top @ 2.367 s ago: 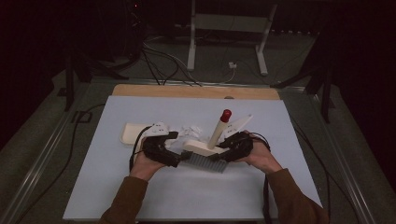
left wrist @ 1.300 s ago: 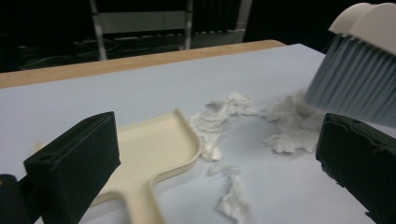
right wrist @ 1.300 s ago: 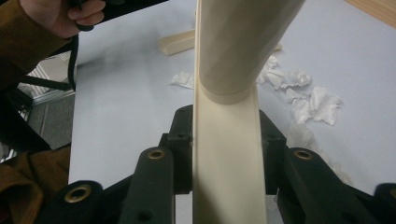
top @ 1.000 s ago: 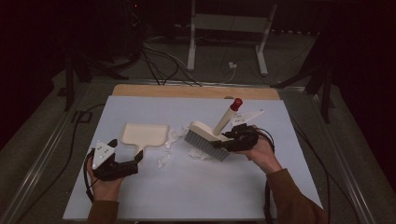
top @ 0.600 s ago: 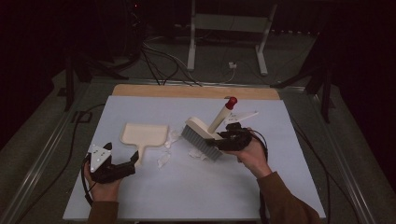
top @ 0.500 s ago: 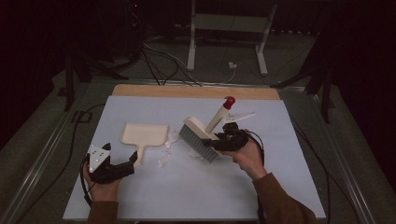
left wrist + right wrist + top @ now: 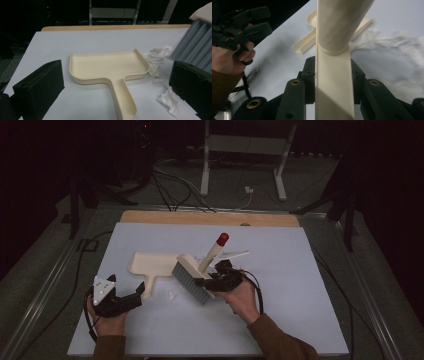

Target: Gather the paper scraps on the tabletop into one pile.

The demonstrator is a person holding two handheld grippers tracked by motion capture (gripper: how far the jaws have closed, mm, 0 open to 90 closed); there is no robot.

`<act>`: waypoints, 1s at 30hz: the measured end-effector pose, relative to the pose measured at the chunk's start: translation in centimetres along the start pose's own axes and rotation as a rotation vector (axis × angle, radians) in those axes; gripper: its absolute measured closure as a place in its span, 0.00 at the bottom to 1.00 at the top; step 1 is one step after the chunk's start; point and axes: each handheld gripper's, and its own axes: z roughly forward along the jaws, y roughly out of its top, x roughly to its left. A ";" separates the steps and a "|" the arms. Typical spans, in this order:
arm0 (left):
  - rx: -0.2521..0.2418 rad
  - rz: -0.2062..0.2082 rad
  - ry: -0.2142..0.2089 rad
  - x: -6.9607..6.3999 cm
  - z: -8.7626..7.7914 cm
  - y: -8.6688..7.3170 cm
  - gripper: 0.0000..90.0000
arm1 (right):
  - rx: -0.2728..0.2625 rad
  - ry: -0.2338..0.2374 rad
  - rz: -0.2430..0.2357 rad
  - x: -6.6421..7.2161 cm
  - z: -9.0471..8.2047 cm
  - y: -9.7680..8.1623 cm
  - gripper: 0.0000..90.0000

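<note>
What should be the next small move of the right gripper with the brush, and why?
Probably a short sweep toward the dustpan. The right gripper is shut on the brush, whose bristles stand beside the white paper scraps, and these lie by the pan's open edge. The left gripper is open near the handle.

surface: table (image 7: 300,320) | on it: dustpan (image 7: 150,263), paper scraps (image 7: 155,62)

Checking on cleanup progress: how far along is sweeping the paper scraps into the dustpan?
Done: the right hand-held gripper grips the brush. In hand: bristles angled near the paper scraps. Left: the dustpan is empty, and the open left hand-held gripper hasn't taken its handle.
</note>
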 end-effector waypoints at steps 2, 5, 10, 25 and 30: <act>0.000 -0.002 -0.003 0.0 0.0 0.0 0.00 | 0.011 0.011 0.012 0.5 0.9 -0.3 0.75; 0.001 -0.001 -0.002 0.0 0.0 0.0 0.00 | 0.037 0.015 0.003 1.2 2.4 -1.0 0.75; 0.002 0.000 -0.006 -0.1 0.1 -0.1 0.00 | 0.081 -0.037 0.002 1.6 4.4 -1.8 0.75; 0.018 0.003 -0.009 -0.3 0.3 -0.2 0.00 | 0.048 -0.279 0.068 -1.5 1.0 -2.2 0.75; 0.023 -0.002 -0.009 -0.3 0.4 -0.3 0.00 | 0.008 -0.297 0.097 -2.2 -0.9 -2.1 0.75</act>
